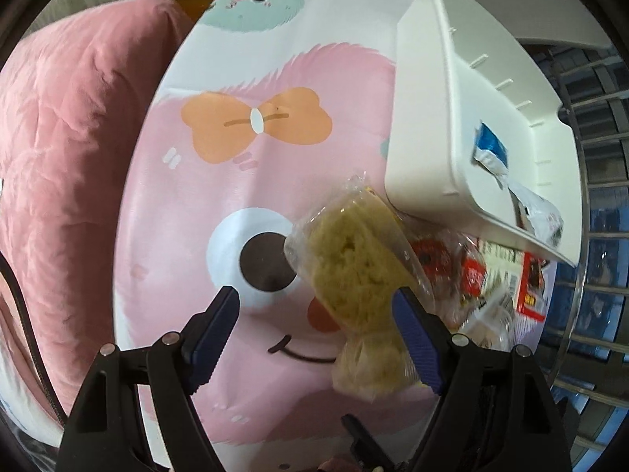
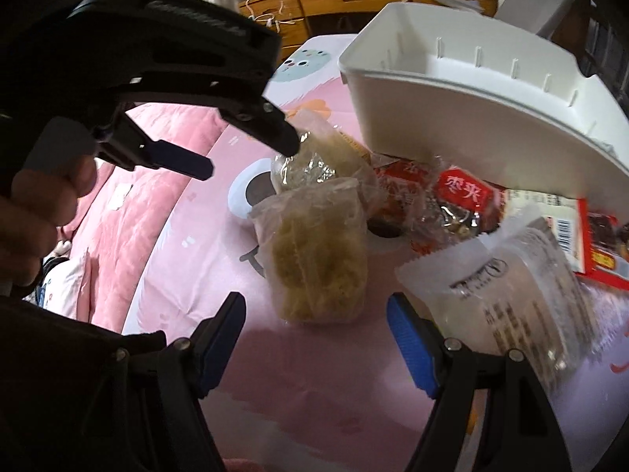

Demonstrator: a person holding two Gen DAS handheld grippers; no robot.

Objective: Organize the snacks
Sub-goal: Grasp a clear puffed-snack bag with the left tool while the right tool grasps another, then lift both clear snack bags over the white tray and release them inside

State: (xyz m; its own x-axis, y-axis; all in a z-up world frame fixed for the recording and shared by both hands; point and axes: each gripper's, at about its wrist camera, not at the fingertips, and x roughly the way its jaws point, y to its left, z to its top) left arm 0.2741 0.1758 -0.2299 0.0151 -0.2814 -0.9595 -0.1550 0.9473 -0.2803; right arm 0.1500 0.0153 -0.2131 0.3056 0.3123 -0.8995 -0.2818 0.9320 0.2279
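Left gripper (image 1: 314, 306) wide apart, nothing held; clear-wrapped yellow crumbly snack pack (image 1: 354, 259) lies on pink cartoon tablecloth (image 1: 188, 236), just beside white plastic bin (image 1: 452, 126). Centre pads over pack, then close gently. Right gripper (image 2: 316, 314) also wide, empty.

Wrapped snacks (image 2: 318, 251) beside white bin (image 2: 452, 118)

Pink cartoon-face cloth (image 1: 188, 236) with an orange bow (image 1: 255, 122) lies ahead of the left hand-held gripper (image 1: 318, 310), blue pads on black. Yellow-beige snack pack (image 1: 354, 271) in clear wrap, red packets (image 2: 464, 196) right, white bin (image 1: 452, 126) beyond.
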